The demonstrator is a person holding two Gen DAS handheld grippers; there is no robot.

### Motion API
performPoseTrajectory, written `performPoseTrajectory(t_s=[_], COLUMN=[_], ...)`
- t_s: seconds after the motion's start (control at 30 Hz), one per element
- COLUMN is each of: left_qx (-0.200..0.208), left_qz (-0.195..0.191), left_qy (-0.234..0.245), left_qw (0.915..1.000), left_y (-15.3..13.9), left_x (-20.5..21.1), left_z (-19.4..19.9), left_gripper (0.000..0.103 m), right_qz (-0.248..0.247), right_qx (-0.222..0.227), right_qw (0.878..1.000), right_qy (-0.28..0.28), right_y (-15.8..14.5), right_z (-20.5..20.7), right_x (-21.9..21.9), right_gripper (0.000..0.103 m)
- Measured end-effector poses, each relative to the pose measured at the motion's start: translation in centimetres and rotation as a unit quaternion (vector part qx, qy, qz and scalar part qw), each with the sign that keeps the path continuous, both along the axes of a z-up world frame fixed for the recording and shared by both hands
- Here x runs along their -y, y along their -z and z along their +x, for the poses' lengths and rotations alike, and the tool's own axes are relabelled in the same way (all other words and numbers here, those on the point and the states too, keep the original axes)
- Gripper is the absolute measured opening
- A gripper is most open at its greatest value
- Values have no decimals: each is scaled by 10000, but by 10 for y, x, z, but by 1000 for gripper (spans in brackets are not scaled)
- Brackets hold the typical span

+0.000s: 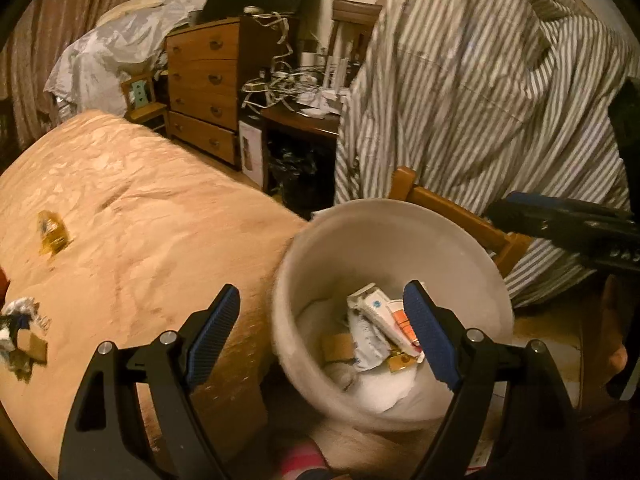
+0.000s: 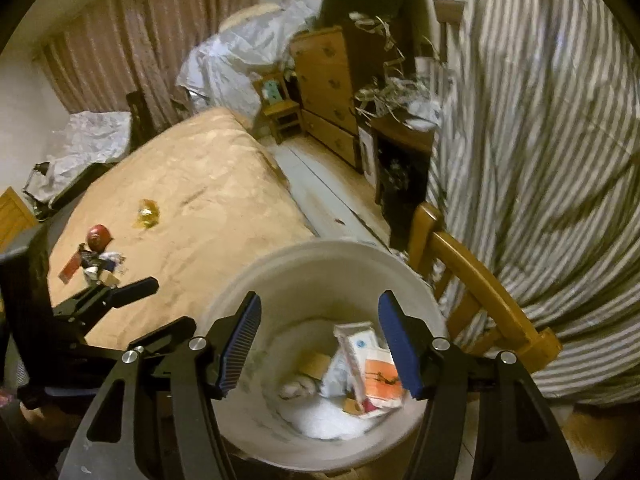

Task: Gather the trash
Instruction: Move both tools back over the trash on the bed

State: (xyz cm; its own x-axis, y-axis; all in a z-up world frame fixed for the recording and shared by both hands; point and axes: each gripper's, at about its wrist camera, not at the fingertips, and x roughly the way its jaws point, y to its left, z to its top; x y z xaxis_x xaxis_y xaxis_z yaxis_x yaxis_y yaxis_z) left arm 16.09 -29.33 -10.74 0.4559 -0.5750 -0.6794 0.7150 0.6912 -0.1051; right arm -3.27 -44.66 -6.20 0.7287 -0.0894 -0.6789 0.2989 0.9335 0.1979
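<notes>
A white round bin (image 1: 304,264) (image 2: 240,296) stands beside the bed and holds wrappers, a white and orange packet (image 2: 380,376) (image 1: 384,312) and paper. My left gripper (image 1: 324,336) is open and empty, spanning the bin's left rim. My right gripper (image 2: 320,348) is open and empty above the bin's mouth. On the tan bedspread lie a yellow wrapper (image 1: 50,234) (image 2: 147,213), a red round item (image 2: 99,236) and a small pile of scraps (image 1: 20,332) (image 2: 96,268).
A wooden chair (image 2: 480,280) draped with a striped shirt (image 1: 480,100) stands right of the bin. A wooden dresser (image 1: 204,88) and a cluttered desk (image 1: 304,116) stand beyond the bed. Curtains (image 2: 152,40) hang behind.
</notes>
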Motion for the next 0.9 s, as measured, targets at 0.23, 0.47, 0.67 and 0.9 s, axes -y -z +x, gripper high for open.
performPoseTrajectory(t_s=[0.23, 0.47, 0.67, 0.9], left_qx=[-81, -260, -554, -951], left_qz=[-70, 6, -70, -327], left_qy=[-686, -1626, -2391, -3236], left_qw=[9976, 9863, 9694, 9408], left_y=[6, 28, 48, 69], left_x=[-77, -167, -242, -328], left_z=[26, 73, 126, 171], left_gripper=[80, 80, 80, 81], right_qz=[-17, 135, 219, 319], right_qx=[434, 375, 159, -128], right_qw=[9966, 9899, 9840, 9773], right_qy=[-695, -1360, -1763, -2091], right_y=[-16, -10, 9, 36], right_z=[18, 53, 82, 120], right_x=[-69, -136, -186, -229], right_gripper=[68, 72, 73, 73])
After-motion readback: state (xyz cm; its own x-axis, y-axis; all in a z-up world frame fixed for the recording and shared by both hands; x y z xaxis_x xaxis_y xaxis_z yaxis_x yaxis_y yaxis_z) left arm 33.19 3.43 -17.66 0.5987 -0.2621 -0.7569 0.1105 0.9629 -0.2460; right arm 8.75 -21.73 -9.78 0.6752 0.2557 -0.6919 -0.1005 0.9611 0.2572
